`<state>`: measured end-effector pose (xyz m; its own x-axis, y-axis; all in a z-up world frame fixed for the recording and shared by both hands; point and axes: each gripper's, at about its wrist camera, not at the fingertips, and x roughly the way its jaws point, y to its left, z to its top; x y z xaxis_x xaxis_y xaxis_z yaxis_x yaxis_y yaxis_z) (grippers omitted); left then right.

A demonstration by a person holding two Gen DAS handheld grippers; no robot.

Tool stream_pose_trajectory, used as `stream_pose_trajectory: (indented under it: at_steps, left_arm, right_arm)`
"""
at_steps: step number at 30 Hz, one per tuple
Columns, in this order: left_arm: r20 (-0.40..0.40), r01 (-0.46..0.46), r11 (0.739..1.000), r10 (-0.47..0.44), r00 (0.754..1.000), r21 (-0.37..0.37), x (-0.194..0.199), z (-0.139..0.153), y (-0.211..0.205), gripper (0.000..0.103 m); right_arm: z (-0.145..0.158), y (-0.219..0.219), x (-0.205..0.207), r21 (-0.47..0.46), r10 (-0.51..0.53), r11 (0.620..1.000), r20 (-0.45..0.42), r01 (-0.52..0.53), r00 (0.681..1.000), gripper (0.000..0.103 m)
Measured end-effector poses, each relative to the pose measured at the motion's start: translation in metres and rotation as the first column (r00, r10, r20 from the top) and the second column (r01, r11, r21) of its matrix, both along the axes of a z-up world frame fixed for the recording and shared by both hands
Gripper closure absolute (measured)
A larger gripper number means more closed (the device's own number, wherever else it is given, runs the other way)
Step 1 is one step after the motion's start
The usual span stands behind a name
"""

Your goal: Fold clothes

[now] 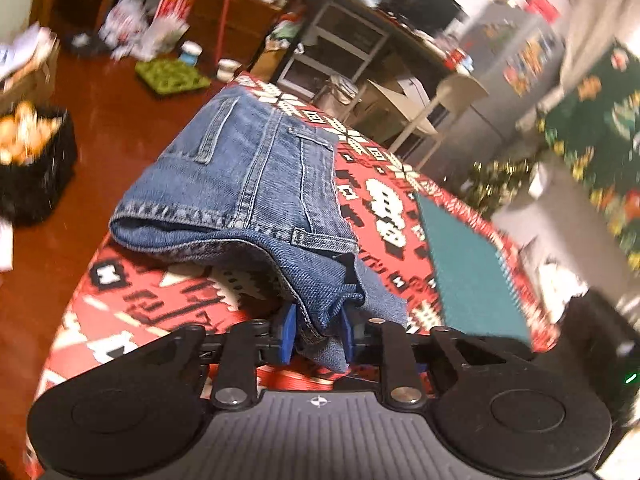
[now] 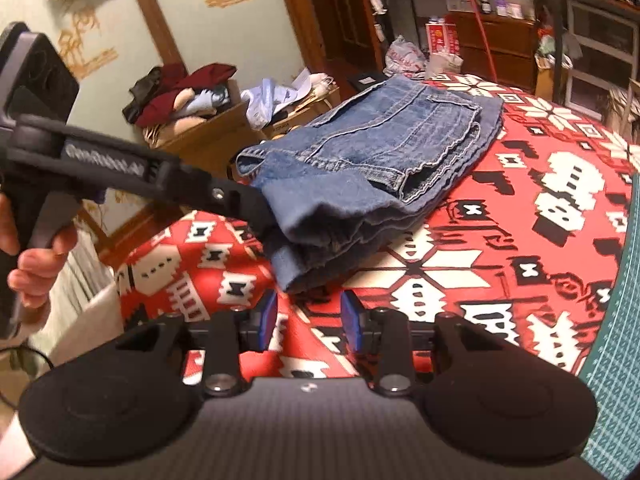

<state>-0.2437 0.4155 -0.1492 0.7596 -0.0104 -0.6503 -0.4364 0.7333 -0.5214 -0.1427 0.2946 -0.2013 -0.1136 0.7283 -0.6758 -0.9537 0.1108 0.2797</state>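
Folded blue denim jeans (image 1: 244, 176) on your red patterned worktop (image 1: 384, 216).
Your left tongs (image 1: 316, 338) pinch a jeans edge; your right tongs (image 2: 308, 320) stand spread, just beside the jeans.

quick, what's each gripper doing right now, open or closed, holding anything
Left gripper: closed on the edge of the jeans.
Right gripper: open, holding nothing, just short of the jeans.

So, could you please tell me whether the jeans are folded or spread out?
Folded: the jeans lie in stacked layers on the tablecloth, one edge pinched by the left tool.
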Motion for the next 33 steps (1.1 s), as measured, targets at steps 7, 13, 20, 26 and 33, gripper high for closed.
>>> stream_pose_trajectory:
  at_steps: [7, 13, 20, 26, 33]
  left_arm:
    - [-0.028, -0.012, 0.998, 0.01, 1.0, -0.054, -0.006, -0.004, -0.002, 0.085]
    - [-0.116, -0.017, 0.996, 0.006, 0.993, -0.092, -0.016, -0.029, -0.013, 0.093]
    - [-0.037, -0.068, 0.997, 0.067, 0.997, -0.028, -0.032, 0.006, -0.018, 0.094]
    - [-0.008, -0.02, 0.996, 0.02, 1.0, 0.083, 0.013, 0.012, -0.016, 0.094]
    - [-0.123, -0.01, 0.993, 0.024, 0.992, 0.115, 0.016, -0.029, -0.03, 0.097]
  right_arm:
    - [0.003, 0.011, 0.002, 0.02, 0.011, 1.0, 0.001, -0.011, 1.0, 0.097]
    - [0.001, -0.002, -0.001, -0.066, 0.066, 0.996, 0.07, -0.061, 0.995, 0.098]
    - [0.008, -0.028, 0.008, -0.04, 0.015, 0.999, 0.038, -0.013, 0.999, 0.096]
    - [0.035, 0.002, 0.017, 0.042, 0.0, 0.999, 0.066, -0.002, 0.998, 0.095]
    - [0.002, 0.017, 0.007, 0.022, -0.017, 1.0, 0.077, 0.015, 0.997, 0.095]
